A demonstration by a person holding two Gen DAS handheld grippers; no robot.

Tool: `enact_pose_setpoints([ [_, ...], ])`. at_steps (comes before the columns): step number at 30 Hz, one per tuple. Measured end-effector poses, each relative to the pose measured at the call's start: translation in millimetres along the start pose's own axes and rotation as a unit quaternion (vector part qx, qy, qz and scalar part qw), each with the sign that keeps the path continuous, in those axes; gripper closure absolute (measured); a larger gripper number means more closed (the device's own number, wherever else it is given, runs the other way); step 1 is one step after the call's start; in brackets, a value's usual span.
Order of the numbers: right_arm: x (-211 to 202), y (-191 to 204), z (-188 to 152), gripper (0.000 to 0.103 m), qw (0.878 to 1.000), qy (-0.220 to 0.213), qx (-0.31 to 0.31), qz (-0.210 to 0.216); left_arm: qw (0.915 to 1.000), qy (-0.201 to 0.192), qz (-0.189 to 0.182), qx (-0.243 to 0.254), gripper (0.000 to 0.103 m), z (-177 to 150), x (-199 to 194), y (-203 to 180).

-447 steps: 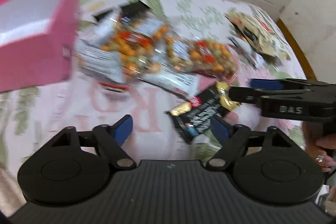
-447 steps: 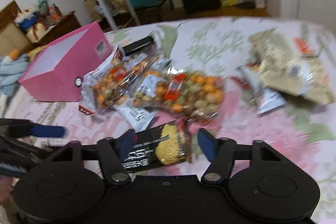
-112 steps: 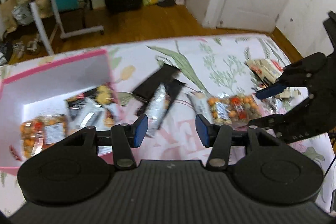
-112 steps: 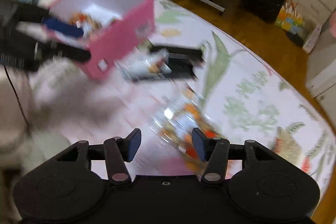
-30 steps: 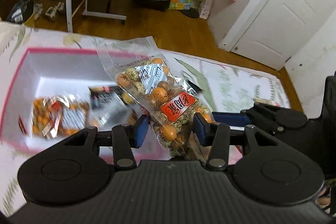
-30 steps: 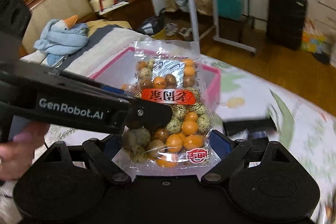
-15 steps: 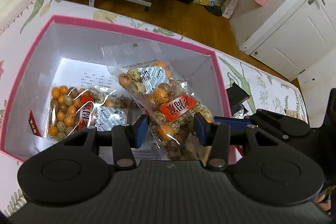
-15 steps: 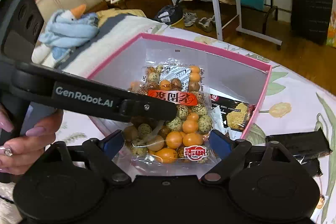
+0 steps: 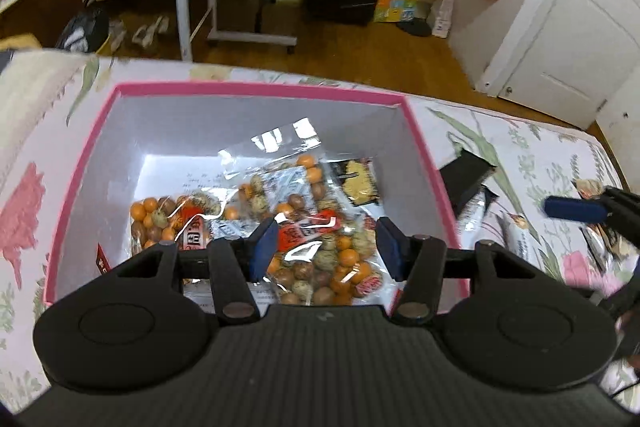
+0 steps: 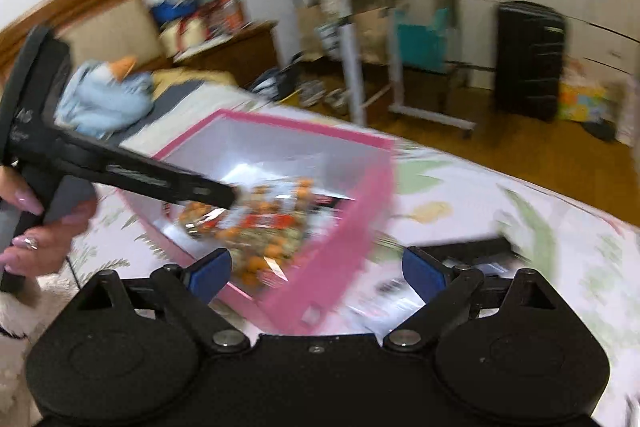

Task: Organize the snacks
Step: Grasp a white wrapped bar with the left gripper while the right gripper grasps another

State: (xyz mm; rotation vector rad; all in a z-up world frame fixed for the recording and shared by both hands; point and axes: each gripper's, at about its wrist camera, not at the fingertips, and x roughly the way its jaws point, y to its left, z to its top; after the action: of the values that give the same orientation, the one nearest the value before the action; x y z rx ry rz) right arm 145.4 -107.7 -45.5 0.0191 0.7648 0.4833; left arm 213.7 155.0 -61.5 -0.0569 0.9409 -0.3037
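The left hand-held gripper (image 9: 324, 247) is opening over the nut bag (image 9: 320, 227), which lies in the pink box (image 9: 260, 91). The right hand-held gripper (image 10: 316, 271) gapes empty. The bag looks light, crinkly and slippery: pinch a sealed edge.

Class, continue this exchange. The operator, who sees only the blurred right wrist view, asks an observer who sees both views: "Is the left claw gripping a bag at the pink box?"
Observer: No. The left claw is opening, and its pads stand clear of the snack bag lying in the pink box.
Operator: What else is inside?
Observer: A second snack bag lies to its left in the left wrist view.
Operator: Anything more?
Observer: A black and yellow packet lies near the right wall.
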Motion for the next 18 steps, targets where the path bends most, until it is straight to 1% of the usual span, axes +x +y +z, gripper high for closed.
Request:
enact_pose_setpoints([
  [3, -29, -31, -23, 0.008, 0.999, -0.016, 0.035, -0.028, 0.9999, -0.009, -0.004, 0.014, 0.052, -2, -11, -16],
  [7, -51, -58, -51, 0.008, 0.995, -0.021, 0.059, -0.073, 0.9987, -0.006, -0.034, 0.037, 0.053, -1, -21, -45],
  [10, -53, -73, -61, 0.009, 0.993, -0.017, 0.083, -0.082, 0.9966, 0.002, -0.046, 0.069, 0.054, 1, -19, -76],
  [12, -48, -82, -63, 0.012, 0.992, -0.004, 0.096, -0.081, 0.9943, 0.01, -0.047, 0.095, 0.054, 1, -12, -100],
  [14, -39, -84, -65, 0.014, 0.992, -0.003, 0.102, -0.075, 0.9894, 0.02, -0.049, 0.135, 0.054, 0, -3, -124],
  [16, -31, -85, -70, 0.019, 0.993, 0.001, 0.099, -0.07, 0.9829, 0.028, -0.043, 0.177, 0.054, 1, 10, -149],
  [17, -26, -86, -73, 0.024, 0.993, 0.004, 0.097, -0.069, 0.9783, 0.031, -0.037, 0.201, 0.054, 1, 18, -161],
  [18, -22, -88, -77, 0.025, 0.993, 0.004, 0.097, -0.067, 0.971, 0.032, -0.038, 0.234, 0.054, 3, 27, -174],
])
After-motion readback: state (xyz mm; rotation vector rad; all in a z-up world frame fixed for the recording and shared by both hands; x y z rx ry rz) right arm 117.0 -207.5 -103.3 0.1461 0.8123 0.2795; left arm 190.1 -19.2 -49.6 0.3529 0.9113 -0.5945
